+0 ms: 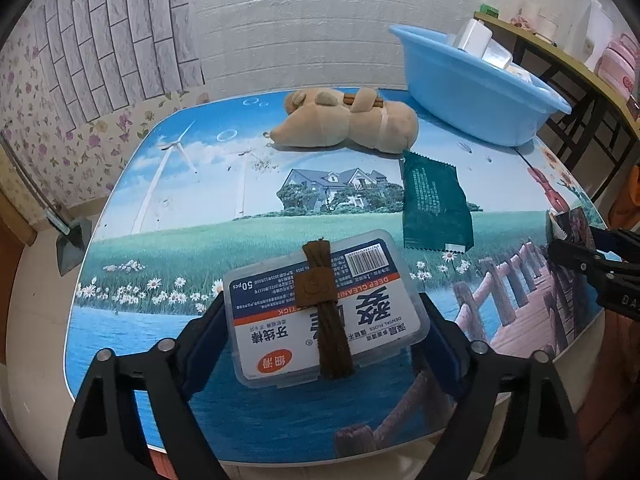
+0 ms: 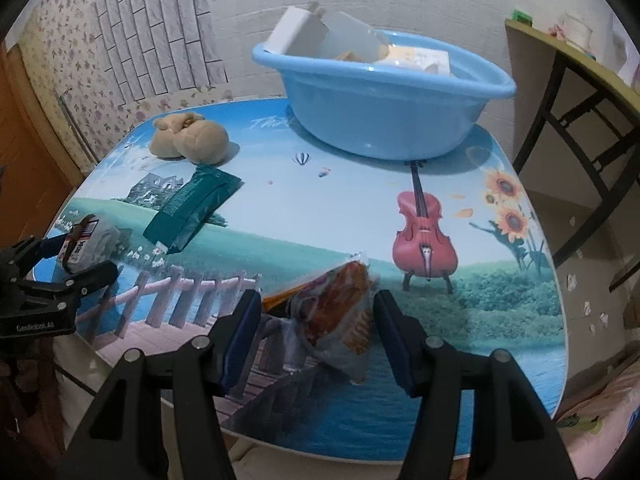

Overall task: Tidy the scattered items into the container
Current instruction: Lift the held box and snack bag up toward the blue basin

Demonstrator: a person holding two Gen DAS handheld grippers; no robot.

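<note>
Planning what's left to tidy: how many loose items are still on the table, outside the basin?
4: floss box between left gripper's fingers, snack packet between right gripper's, green sachet mid-table, plush toy at far edge. Others may be hidden.

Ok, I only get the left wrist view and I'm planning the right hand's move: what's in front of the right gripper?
Observer: An orange-and-clear plastic snack packet lies on the table, between the right gripper fingers.
Operator: Gripped?
Observer: It doesn't look so. The jaws stand open around it.
Operator: Room in the basin?
Observer: The blue plastic basin has white boxes piled at its left. Its right inner wall shows bare.
</note>
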